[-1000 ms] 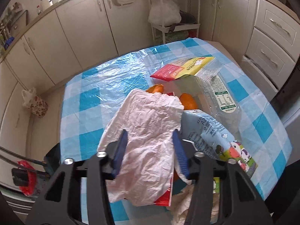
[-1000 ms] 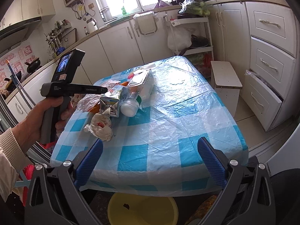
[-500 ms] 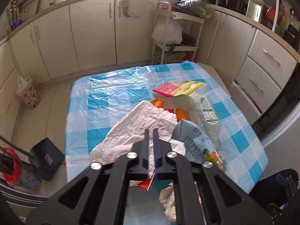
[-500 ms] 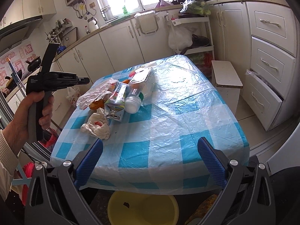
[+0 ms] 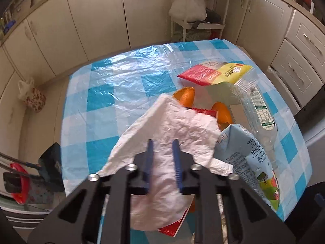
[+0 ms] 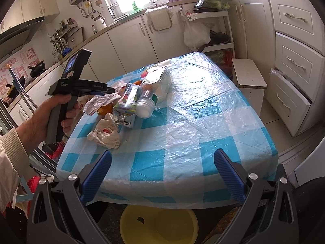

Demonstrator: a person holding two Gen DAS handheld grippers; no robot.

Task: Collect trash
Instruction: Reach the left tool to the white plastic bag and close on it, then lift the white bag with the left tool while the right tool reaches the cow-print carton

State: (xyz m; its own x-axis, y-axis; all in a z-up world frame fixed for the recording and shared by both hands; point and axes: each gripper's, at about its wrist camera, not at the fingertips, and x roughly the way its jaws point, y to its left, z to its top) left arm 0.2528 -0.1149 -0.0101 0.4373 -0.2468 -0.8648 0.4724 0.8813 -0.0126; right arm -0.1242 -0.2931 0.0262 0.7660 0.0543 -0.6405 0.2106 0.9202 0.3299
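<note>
Spreading out ahead of both pairs of jaws is a table covered in a blue-and-white checked plastic cloth (image 5: 126, 85). The right gripper (image 6: 163, 155) hangs off the table's near edge with its blue fingers spread wide and nothing between them. Below them on the floor sits a round yellow plastic basin (image 6: 158, 223).

The left gripper (image 5: 163, 142) is held in a person's hand (image 6: 54, 111) at the table's far-left side, as the right wrist view shows it, and points steeply down at the litter. Its jaws have just been closing and now pinch a crumpled white plastic bag (image 5: 174, 126). The bag passes between the two pads and tents up ahead of the tips, and its loose end trails back under the gripper body.

Just to the right of those jaws stands a light-blue milk carton (image 5: 249, 158) with cartoon printing, touching the bag's edge. Further right and ahead, a clear plastic bottle (image 5: 262, 109) with a white label lies on its side beside the carton. Ahead of the tips and slightly right, a flat red-and-yellow snack packet (image 5: 215, 74) rests on the cloth. Pieces of orange peel (image 5: 185, 96) poke out from under the bag's far edge, between the bag and the packet. From the right wrist view, a crumpled white tissue wad (image 6: 105, 134) lies ahead of the right gripper's left finger, in front of the carton.
</note>
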